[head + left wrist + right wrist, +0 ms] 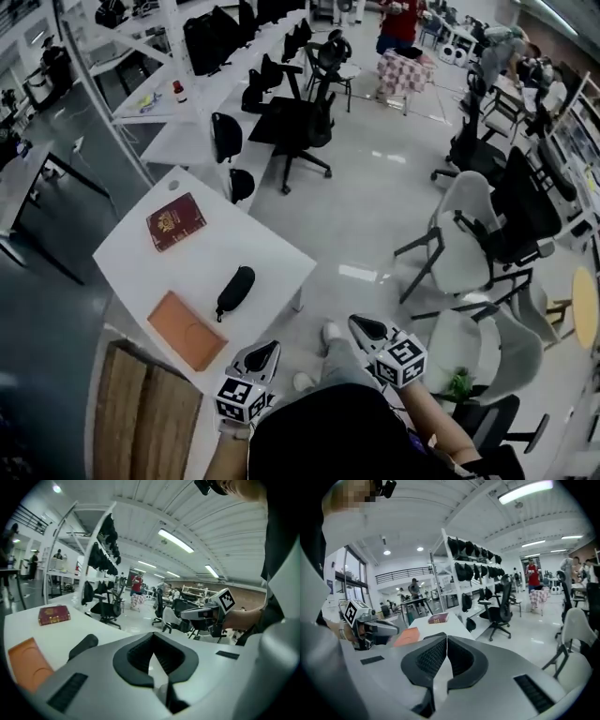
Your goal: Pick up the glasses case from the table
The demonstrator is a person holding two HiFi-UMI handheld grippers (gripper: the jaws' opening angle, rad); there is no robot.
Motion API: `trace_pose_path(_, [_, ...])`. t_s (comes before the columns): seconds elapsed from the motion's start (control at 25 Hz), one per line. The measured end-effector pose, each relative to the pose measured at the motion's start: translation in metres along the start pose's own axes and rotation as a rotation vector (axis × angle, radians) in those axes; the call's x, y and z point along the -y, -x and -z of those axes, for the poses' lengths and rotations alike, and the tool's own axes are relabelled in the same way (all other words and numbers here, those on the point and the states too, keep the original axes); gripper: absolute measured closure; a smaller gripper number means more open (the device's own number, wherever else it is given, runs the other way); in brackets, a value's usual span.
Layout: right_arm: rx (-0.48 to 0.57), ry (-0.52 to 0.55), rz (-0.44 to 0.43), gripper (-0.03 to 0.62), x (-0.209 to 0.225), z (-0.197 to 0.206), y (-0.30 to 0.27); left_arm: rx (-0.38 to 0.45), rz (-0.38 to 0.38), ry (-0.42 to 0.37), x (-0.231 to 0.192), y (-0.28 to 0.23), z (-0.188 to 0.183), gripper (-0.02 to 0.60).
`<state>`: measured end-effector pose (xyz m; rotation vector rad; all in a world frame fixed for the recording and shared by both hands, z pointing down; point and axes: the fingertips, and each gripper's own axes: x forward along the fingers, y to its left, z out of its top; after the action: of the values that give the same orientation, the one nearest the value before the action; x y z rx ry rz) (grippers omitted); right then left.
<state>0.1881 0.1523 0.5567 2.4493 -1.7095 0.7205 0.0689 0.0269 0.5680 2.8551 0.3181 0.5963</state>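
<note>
**Current step: approach.** The glasses case (235, 292) lies untouched on the white bench (253, 244). It sits between a red book (175, 221) at its 11 o'clock and an orange flat pouch (187, 330) at its 7 o'clock, and touches neither.

**Hand-held gripper state.**
- The left hand-held gripper (262, 358) hangs off the near bench edge, at about 5 o'clock from the case. Its jaws are together with nothing between them.
- The right hand-held gripper (368, 329) is over the floor, well apart from the bench, at about 3 o'clock from the left one. Its jaws are also closed and empty.

**Orientation of the case.** In the head view the long axis runs from roughly 1 o'clock to 7 o'clock, and the case lies flat. The left gripper view shows it as a dark rounded bar (84, 645) beside the pouch. Neither view shows which side opens.

**Next move (judgement).**
1. Use the left hand-held gripper, since it is the nearer one.
2. Spread the jaws.
3. Carry the gripper toward 11 o'clock until it is over the middle of the case.
4. Turn the wrist so the jaws close across the short axis, along the 10-to-4 o'clock line.
5. Lower the jaws to either side of the case, keeping clear of the pouch.
6. Clamp and lift.
</note>
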Motion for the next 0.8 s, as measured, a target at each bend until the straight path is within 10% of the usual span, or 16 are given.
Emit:
trace_pose_path(0.48, [-0.218, 0.254, -0.482, 0.533, -0.068, -0.038, -0.182, 0.071, -0.441, 0.216, -0.115, 0.050, 0.002, 0.563])
trace_pose_path(0.8, [-0.370, 0.471, -0.714, 0.367, -0.107, -0.021, -0.277, 0.098, -0.700, 0.340, -0.149, 0.084, 0.012, 0.563])
